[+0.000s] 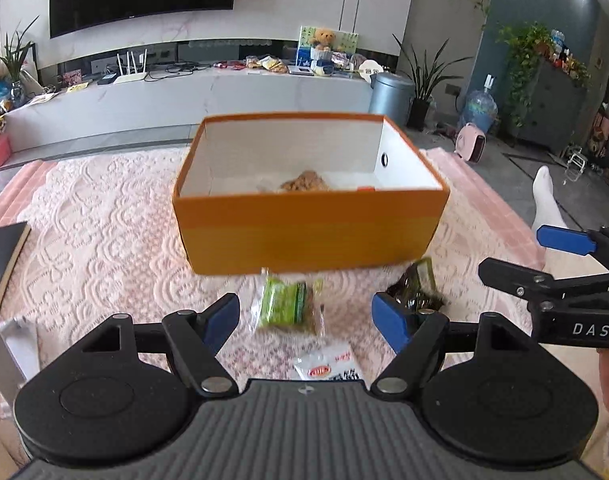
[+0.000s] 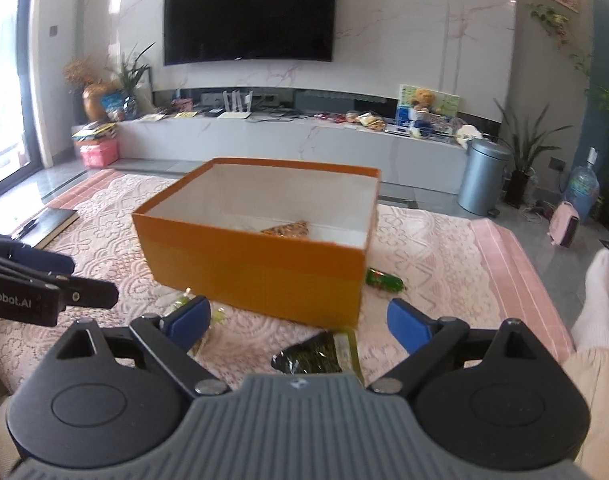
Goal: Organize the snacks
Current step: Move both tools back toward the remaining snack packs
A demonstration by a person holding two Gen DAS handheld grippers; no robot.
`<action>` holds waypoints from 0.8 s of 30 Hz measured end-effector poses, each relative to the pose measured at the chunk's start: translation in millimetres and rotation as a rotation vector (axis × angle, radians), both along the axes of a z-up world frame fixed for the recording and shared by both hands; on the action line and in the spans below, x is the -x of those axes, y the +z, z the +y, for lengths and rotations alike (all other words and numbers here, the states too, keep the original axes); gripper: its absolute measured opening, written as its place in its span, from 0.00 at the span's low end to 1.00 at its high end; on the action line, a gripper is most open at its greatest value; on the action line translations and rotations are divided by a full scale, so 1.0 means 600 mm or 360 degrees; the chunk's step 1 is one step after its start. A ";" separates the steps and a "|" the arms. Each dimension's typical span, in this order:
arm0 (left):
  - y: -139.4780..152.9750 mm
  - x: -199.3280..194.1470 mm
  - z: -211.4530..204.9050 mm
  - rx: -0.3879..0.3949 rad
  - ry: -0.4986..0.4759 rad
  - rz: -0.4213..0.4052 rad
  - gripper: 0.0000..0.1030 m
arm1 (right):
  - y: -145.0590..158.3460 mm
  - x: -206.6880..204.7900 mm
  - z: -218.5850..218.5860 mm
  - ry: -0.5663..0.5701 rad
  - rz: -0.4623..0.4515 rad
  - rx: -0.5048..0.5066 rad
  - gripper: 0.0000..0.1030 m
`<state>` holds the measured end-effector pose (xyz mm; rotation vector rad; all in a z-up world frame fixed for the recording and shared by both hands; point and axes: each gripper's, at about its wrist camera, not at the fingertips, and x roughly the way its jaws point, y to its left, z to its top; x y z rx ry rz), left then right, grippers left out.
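Left gripper (image 1: 306, 316) fingers spread wide, nothing held; green snack packet (image 1: 289, 305) lies on the rug between them, white packet (image 1: 328, 366) nearer the camera. Right gripper (image 2: 298, 320) also spread, empty; dark seaweed packet (image 2: 316, 354) on the rug between its fingers. Orange box (image 2: 260, 272) sits just beyond both, a brown snack (image 2: 286, 229) inside. Green wrapped candy (image 2: 384, 280) beside the box's right corner.
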<state>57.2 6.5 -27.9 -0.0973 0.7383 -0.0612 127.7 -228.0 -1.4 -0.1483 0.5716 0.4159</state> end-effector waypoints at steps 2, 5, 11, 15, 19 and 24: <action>-0.013 0.002 -0.006 0.0001 -0.0014 0.0002 0.84 | -0.019 0.008 -0.007 -0.0026 -0.0002 0.0001 0.90; -0.032 0.002 -0.016 -0.0030 0.0007 0.0023 0.81 | -0.051 0.010 -0.012 -0.0049 0.0038 0.0023 0.88; -0.062 -0.007 -0.040 -0.0064 -0.0039 0.0079 0.79 | -0.100 -0.013 -0.023 -0.0135 0.0169 -0.0019 0.86; -0.073 -0.017 -0.045 -0.0041 -0.0058 0.0116 0.79 | -0.123 -0.031 -0.029 -0.0156 0.0262 0.0002 0.86; -0.085 -0.034 -0.042 0.0031 -0.0113 0.0195 0.81 | -0.137 -0.047 -0.032 -0.0173 0.0299 0.0011 0.86; -0.105 -0.043 -0.052 -0.0046 -0.0176 0.0217 0.83 | -0.154 -0.059 -0.028 -0.0161 0.0293 0.0050 0.86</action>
